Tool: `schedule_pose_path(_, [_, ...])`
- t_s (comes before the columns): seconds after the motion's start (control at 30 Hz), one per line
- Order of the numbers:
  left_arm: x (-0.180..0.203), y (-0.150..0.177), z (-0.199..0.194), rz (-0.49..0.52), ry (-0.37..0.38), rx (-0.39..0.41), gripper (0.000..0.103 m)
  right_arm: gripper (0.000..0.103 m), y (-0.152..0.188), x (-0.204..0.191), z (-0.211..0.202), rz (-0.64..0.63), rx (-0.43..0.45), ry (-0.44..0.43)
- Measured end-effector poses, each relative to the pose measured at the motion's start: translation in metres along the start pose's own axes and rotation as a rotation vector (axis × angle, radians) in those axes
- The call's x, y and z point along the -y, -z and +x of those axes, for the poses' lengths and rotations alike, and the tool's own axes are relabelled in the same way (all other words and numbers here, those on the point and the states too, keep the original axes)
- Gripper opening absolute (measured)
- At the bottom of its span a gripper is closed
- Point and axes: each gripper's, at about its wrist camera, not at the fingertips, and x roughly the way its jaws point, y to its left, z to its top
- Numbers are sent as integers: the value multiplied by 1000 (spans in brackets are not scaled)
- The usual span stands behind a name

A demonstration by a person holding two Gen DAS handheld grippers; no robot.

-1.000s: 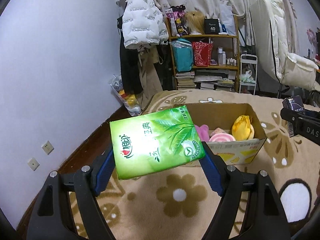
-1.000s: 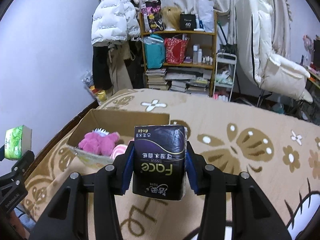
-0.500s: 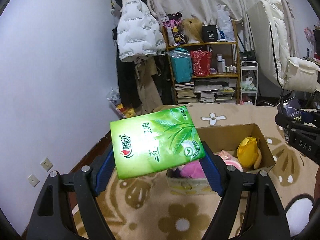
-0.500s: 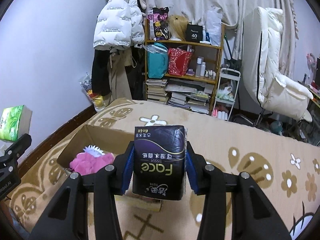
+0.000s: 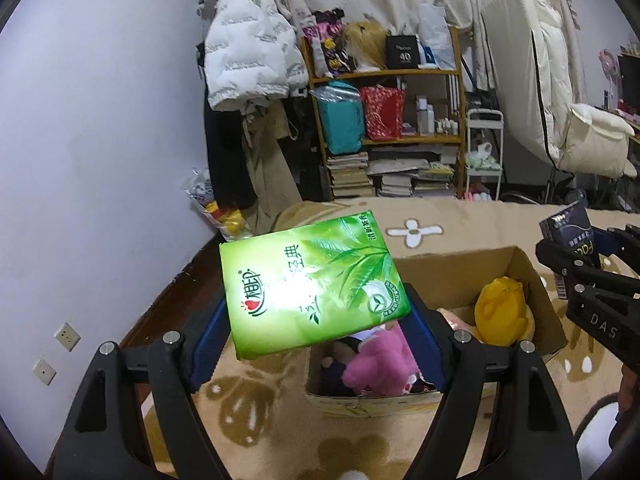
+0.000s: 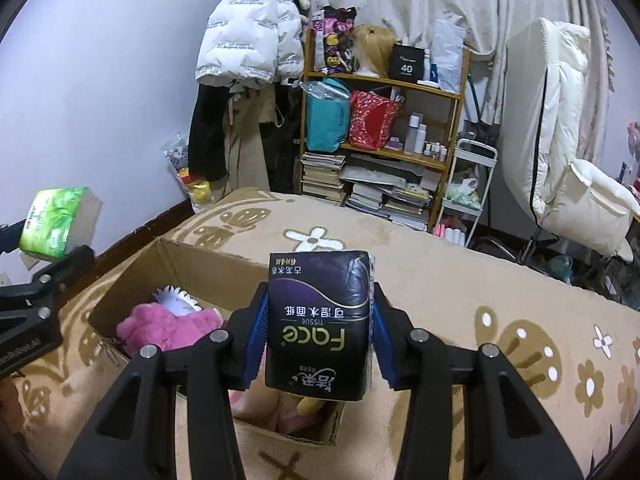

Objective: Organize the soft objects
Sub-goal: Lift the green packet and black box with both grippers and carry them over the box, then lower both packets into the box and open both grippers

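Note:
My left gripper (image 5: 316, 320) is shut on a green tissue pack (image 5: 312, 284), carried above the left end of an open cardboard box (image 5: 536, 280). A pink plush toy (image 5: 380, 364) and a yellow plush toy (image 5: 500, 312) lie inside the box. In the right wrist view, my right gripper (image 6: 320, 344) is shut on a black tissue pack (image 6: 320, 320), which hangs over the box (image 6: 208, 256) and its pink plush toy (image 6: 164, 328). The green tissue pack (image 6: 56, 220) shows at the far left there, and the black tissue pack (image 5: 568, 232) at the far right of the left wrist view.
The box sits on a tan flower-patterned blanket (image 6: 460, 280). Behind it stand a cluttered wooden shelf (image 6: 384, 128), a white jacket (image 6: 248, 32) on a rack, a small white cart (image 6: 472, 184) and a cream recliner (image 6: 560, 160). A plain wall (image 5: 100, 140) runs along the left.
Both grippers have moved toward the box with their packs still held. The box now sits lower and closer in both views, and the shelf looms larger.

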Motion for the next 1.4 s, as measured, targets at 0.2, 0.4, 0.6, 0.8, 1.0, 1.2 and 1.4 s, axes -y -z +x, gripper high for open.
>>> schedule_pose_path(0.2, [14,12,16,18,33,-23,79,49,15,-4,15,-2,-39,-7])
schedule_pose_path(0.4, [20,22,28,29,63,-45,79,49,26,-1,22,13,-45,-43])
schedule_pose_path(0.6, [25,29,39,37,70,-68,79,49,32,3,27,52,-56,-93])
schedule_pose_path(0.8, [30,33,44,49,95,-82,80,50,38,5,36,83,-92,-128])
schedule_pose_path(1.0, [31,36,49,37,154,-105,80,50,40,12,39,115,-113,-157])
schedule_pose_path(1.2, [31,39,51,37,159,-110,82,51,41,19,40,153,-125,-179])
schedule_pose_path(1.4, [29,36,42,40,139,-61,96,66,40,21,37,161,-114,-184])
